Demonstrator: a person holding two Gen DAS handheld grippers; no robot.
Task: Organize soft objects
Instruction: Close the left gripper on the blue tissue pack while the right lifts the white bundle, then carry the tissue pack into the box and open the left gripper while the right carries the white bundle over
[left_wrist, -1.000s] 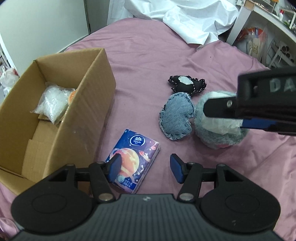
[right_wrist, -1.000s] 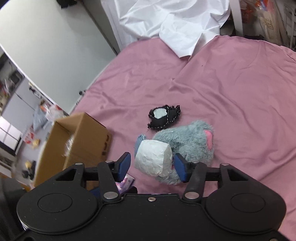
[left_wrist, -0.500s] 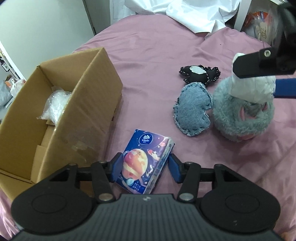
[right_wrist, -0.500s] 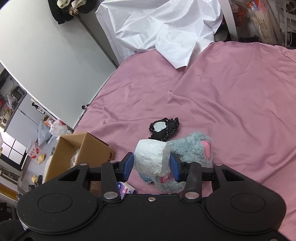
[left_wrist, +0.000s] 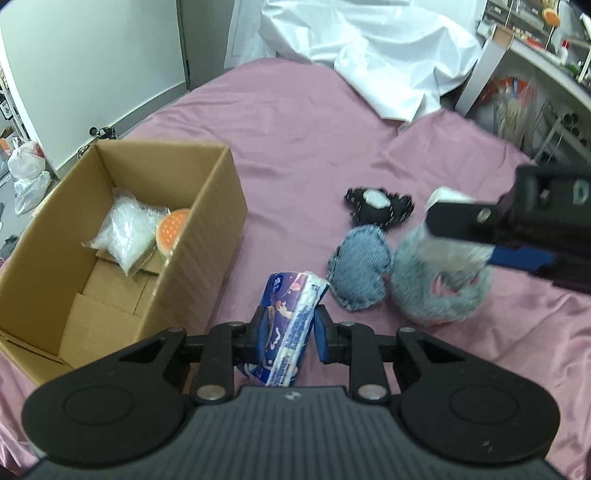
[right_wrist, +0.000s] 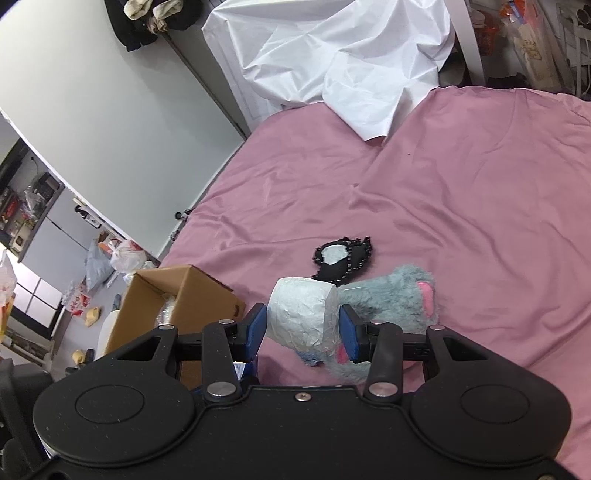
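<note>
Between the blue pads of the left gripper (left_wrist: 289, 334) sits a tissue pack (left_wrist: 291, 325), turned on edge and clamped from both sides, lifted clear of the pink bedsheet (left_wrist: 295, 147). That gripper points forward over the bed, angled down, with the open cardboard box (left_wrist: 207, 236) just to its left; a clear plastic bag (left_wrist: 127, 225) and a burger-shaped toy (left_wrist: 170, 230) lie on the box floor. Just beyond the pack, a denim pouch (left_wrist: 360, 271) rests on the sheet, touching a grey furry plush (left_wrist: 439, 291) on its right. The right gripper (right_wrist: 302, 326) reaches in from the right above that plush, roughly level, its jaws closed on a white paper-wrapped roll (right_wrist: 301, 317), which is held up off the sheet. Farther back, a black stitched pouch (right_wrist: 341, 256) with a white patch lies flat beside the plush. A crumpled white sheet (right_wrist: 332, 62) drapes over the far end of the bed.
</note>
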